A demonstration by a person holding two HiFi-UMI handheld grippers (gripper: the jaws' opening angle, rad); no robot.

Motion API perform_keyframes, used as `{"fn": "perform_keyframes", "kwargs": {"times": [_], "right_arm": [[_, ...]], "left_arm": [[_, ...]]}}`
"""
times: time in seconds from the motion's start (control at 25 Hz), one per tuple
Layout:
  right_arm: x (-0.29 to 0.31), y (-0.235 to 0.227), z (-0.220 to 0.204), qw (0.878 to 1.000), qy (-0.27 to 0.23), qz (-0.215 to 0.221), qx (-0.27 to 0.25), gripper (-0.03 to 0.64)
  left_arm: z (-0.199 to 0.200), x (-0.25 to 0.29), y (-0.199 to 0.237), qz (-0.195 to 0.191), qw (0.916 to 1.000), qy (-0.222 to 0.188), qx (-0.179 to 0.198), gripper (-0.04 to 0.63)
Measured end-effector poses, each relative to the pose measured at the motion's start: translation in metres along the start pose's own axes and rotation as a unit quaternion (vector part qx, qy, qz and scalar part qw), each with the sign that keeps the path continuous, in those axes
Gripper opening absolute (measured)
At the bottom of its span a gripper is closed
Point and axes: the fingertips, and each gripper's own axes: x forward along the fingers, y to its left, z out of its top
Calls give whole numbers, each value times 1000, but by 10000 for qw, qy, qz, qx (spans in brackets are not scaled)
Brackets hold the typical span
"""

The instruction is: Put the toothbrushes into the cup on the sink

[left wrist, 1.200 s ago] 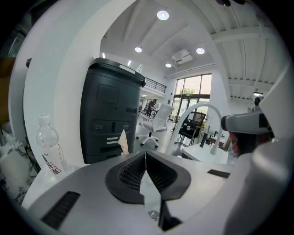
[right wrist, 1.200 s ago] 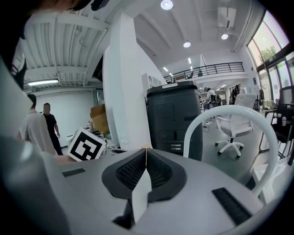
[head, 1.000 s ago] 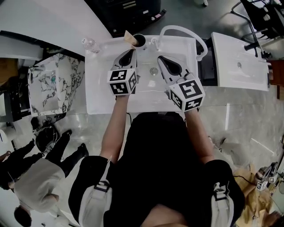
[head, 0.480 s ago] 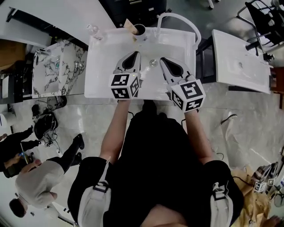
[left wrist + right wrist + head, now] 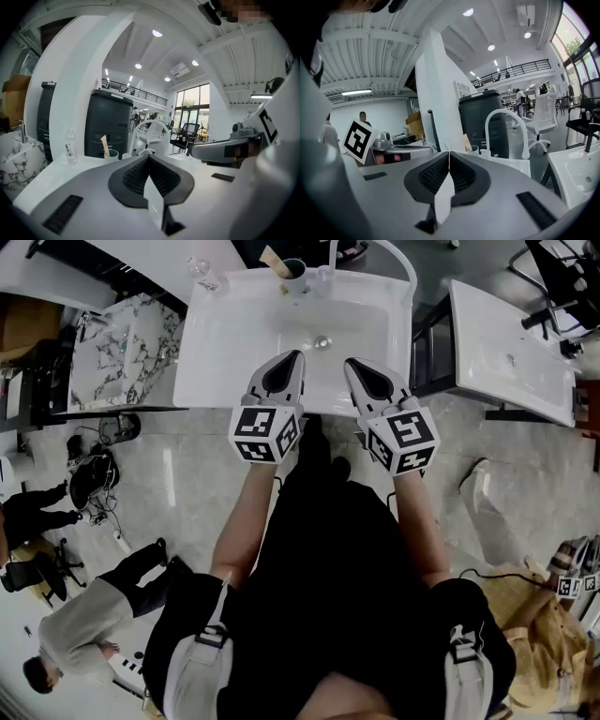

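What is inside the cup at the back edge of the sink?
A tan flat piece leans out of the cup. The cup's dark inside hides anything lower.

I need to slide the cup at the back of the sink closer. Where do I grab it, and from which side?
Take the cup by its side wall below the rim, coming in level from the front, probably with the left gripper. It stands upright, a tan stick pokes out of its top, and the faucet stands close on its right.

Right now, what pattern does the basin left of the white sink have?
Basin: white marble, dark veins; head view.
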Motion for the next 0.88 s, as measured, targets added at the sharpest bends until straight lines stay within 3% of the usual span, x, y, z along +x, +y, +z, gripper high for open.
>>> {"fn": "perform_keyframes", "kwargs": {"times": [0.4, 0.72, 0.88], "right_arm": [[-36, 31, -17, 9996, -92, 263, -92, 31], [-57, 53, -4, 9976, -420, 399, -391, 29], [-65, 56, -5, 9975, -491, 403, -301, 29]], "left_arm": [[-5, -63, -50, -131, 9996, -235, -46, 14], [4, -90, -55, 25, 9988, -483, -116, 14], [3, -96, -59, 46, 9986, -526, -93, 14]]}}
